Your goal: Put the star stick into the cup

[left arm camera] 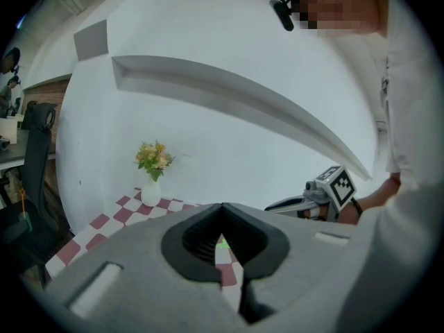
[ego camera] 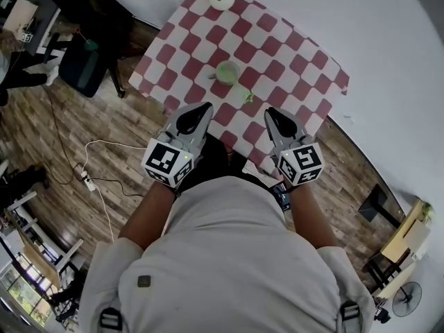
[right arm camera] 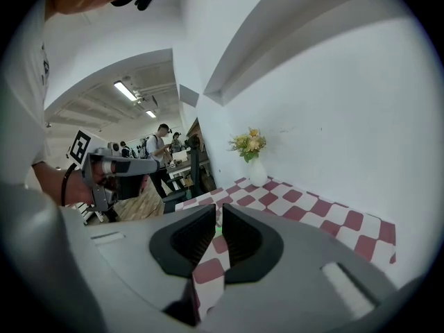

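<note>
Head view: left tool point(ego camera: 203, 107), right tool point(ego camera: 269, 112) held forward over table point(ego camera: 291, 54).

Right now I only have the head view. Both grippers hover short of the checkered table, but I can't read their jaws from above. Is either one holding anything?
Observer: Not the left. In the left gripper view the left gripper has its jaw tips touching, with nothing between them.
Operator: And the right one?
Observer: In the right gripper view the right gripper has its jaws a narrow slit apart, and it is empty too.
Operator: Is anyone else nearby?
Observer: Yes. The right gripper view shows people standing in the background, beyond the left gripper.
</note>
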A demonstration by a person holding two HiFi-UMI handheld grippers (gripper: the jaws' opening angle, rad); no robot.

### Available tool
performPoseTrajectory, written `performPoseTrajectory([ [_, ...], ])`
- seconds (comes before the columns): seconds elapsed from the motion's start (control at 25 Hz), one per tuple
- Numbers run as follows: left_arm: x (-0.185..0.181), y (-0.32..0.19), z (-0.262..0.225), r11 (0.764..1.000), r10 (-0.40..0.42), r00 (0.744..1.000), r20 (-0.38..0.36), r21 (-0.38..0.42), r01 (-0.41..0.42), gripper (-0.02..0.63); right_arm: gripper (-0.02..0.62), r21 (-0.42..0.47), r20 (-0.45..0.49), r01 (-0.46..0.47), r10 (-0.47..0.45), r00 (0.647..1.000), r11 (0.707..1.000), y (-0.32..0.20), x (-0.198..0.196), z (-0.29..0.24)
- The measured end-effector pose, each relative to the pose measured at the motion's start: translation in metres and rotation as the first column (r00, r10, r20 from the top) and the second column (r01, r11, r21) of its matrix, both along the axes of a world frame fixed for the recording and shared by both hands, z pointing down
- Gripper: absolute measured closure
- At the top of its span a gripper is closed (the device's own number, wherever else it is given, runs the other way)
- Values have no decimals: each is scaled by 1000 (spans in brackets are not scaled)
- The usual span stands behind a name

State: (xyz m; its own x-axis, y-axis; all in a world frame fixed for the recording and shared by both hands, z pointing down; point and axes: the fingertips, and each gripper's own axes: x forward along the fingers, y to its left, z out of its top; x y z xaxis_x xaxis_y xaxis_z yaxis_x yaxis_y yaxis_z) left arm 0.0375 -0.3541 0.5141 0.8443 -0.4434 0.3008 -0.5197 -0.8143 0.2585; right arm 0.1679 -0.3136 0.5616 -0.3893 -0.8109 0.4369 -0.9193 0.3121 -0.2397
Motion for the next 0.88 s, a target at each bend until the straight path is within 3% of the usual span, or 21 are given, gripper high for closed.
performPoseTrajectory([
  [0.4,7,62,-32,997,-16,999,-28,69,18,603,576,107,-9,36,-35,999,994,55,-3,-45],
  [0.88,14,116,-71,985,-30,997,-66,166,41,603,586,267,-36,85,-78,996,960,107,-9,-104],
])
